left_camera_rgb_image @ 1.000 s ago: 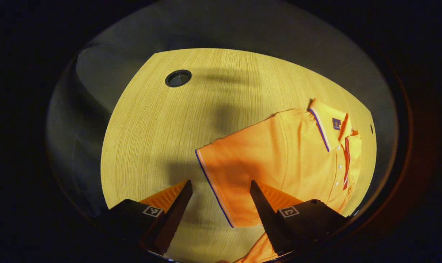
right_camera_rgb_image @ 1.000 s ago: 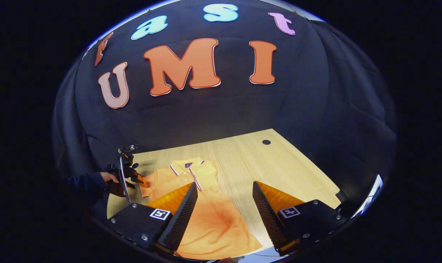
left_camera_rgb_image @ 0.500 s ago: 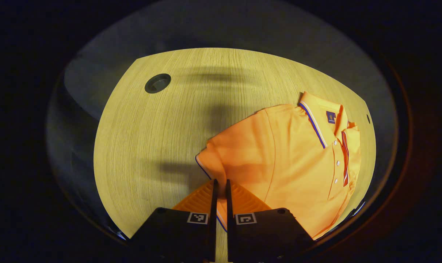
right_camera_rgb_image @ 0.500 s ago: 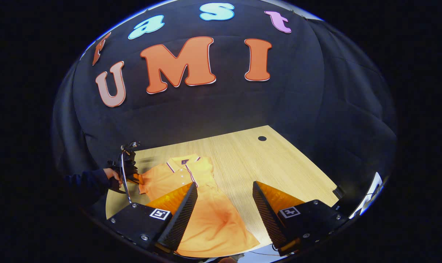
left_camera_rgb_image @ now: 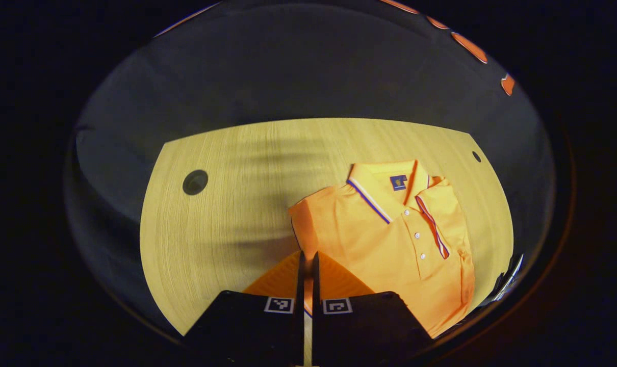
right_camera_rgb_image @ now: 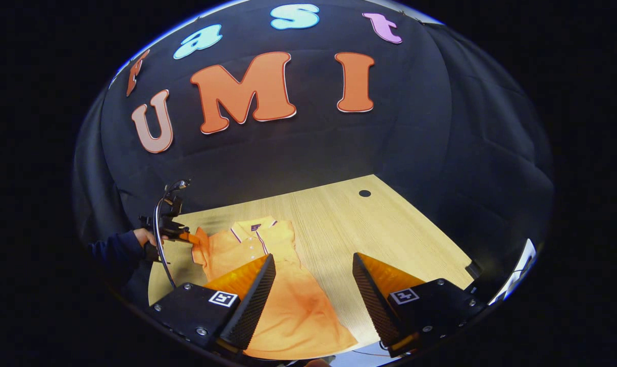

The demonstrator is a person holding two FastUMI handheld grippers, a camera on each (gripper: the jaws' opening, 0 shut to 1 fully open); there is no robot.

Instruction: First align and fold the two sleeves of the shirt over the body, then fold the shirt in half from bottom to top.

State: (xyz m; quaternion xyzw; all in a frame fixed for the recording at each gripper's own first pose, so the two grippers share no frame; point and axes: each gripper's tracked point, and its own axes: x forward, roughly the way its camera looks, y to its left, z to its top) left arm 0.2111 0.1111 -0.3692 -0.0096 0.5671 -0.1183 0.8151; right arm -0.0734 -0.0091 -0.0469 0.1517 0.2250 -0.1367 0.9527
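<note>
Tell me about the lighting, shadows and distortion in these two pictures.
Left gripper view: warm, dim light; soft shadow bands cross the table, whose far edge bows from the fisheye; the shirt is sharp. Right gripper view: the table is lit, the wall dark; the lower shirt carries a darker shaded patch; the left gripper is small near the edge.

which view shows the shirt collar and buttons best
The left gripper view: the collar and buttons of the shirt are near and sharp there. In the right gripper view the collar is small and far, and its buttons are hardly distinguishable.
</note>
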